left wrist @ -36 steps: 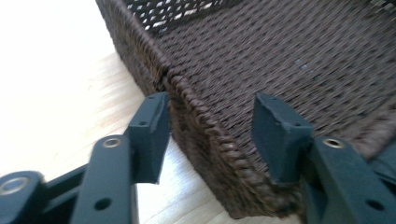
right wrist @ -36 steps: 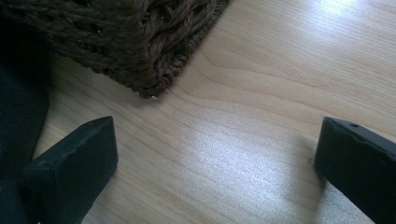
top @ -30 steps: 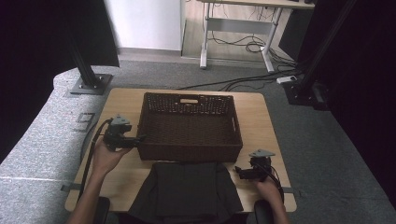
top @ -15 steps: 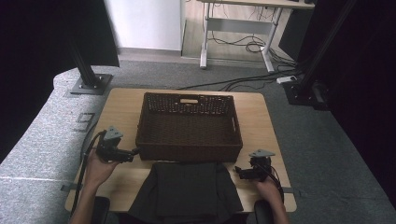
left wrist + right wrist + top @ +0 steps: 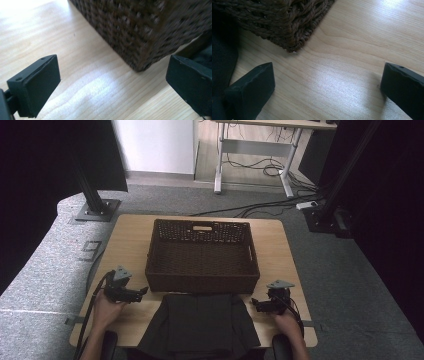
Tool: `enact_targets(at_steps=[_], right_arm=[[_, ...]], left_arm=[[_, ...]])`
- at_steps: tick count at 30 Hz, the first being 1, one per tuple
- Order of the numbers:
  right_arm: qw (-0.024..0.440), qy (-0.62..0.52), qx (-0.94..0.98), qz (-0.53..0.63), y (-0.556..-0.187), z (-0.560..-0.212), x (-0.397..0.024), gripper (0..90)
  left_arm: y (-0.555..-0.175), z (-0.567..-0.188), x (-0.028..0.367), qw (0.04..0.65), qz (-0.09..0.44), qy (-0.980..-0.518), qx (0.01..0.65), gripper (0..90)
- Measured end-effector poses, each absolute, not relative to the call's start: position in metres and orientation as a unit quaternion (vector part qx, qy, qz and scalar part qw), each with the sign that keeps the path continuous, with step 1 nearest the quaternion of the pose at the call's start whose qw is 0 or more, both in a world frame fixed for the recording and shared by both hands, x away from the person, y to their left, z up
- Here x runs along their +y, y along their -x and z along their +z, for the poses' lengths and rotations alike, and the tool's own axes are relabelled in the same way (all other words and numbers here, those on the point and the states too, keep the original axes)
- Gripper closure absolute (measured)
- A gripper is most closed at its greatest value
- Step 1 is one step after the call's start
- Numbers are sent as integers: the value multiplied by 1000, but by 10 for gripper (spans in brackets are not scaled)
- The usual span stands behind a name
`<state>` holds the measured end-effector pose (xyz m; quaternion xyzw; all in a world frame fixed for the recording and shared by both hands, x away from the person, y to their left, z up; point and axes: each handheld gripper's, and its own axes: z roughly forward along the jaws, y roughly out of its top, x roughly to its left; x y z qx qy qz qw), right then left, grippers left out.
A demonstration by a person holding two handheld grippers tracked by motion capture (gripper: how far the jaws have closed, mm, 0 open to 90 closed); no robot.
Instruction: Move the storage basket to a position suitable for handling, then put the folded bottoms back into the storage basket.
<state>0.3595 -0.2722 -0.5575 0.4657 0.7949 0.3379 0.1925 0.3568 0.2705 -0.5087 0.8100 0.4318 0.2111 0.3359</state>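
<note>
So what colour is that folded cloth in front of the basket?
Dark grey, nearly black cloth; the high view shows it best.

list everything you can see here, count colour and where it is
wicker basket: 1, dark brown, middle of the table, nothing visible inside
folded garment: 1, black, on the table's near edge, right in front of the basket
table: 1, light wood, on grey carpet
desk: 1, white legs, behind the table, cables on the floor under it
black stands: 2, one at each far corner of the table
left tool: 1, black, jaws open with nothing between them, by the basket's near left corner
right tool: 1, black, jaws open with nothing between them, by the basket's near right corner
hands: 2, one behind each tool at the near edge
</note>
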Motion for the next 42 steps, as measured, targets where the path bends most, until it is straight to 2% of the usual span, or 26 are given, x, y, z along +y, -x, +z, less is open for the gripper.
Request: enact_targets(at_steps=[12, 20, 42], right_arm=[[192, -466, 795, 338, -360, -557, -272, 0], [192, -466, 795, 338, -359, -557, -272, 0], [192, -465, 795, 338, -359, -557, -272, 0]], left_arm=[[-364, -539, 260, 276, 188, -839, 429, 0], [-365, -548, 262, 311, 165, -821, 449, 0], [-363, -549, 260, 306, 172, -812, 466, 0]])
